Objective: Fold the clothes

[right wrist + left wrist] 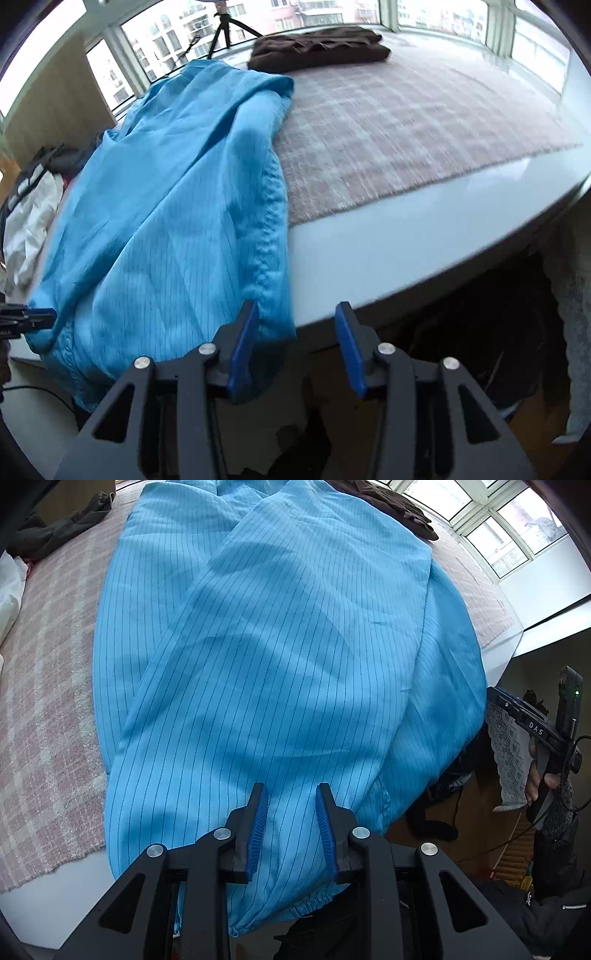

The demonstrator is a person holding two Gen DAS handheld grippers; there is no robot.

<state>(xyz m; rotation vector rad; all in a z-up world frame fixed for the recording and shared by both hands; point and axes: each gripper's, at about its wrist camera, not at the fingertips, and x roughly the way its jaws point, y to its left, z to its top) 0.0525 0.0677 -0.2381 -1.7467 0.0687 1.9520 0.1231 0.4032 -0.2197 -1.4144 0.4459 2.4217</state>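
A: Two grippers showed at that moment. The left gripper (290,827) pointed steeply down over the near end of the blue striped garment (288,635), and its jaws were clamped on a gathered fold of that cloth, the ribbed blue pads (258,830) pressing it from both sides.

B: And the right gripper (295,345)?

A: Its jaws stood apart. The garment's near right corner hung just beside the left pad, perhaps brushing it, but nothing was pinched between the two. Below the gap lay the table's edge and a dark space under it.

B: Where did the garment lie?

A: Spread lengthwise on the pink checked blanket (44,686) that covered the pale table (406,254), running from the near edge toward the far windows (155,40). Its near end, with an elastic cuff, hung over the table's edge. One layer was folded diagonally across the other.

B: Anything else on the table?

A: One folded brown garment (317,48) lay at the far side, well apart from the blue one. At the far left lay a dark crumpled cloth (59,528).
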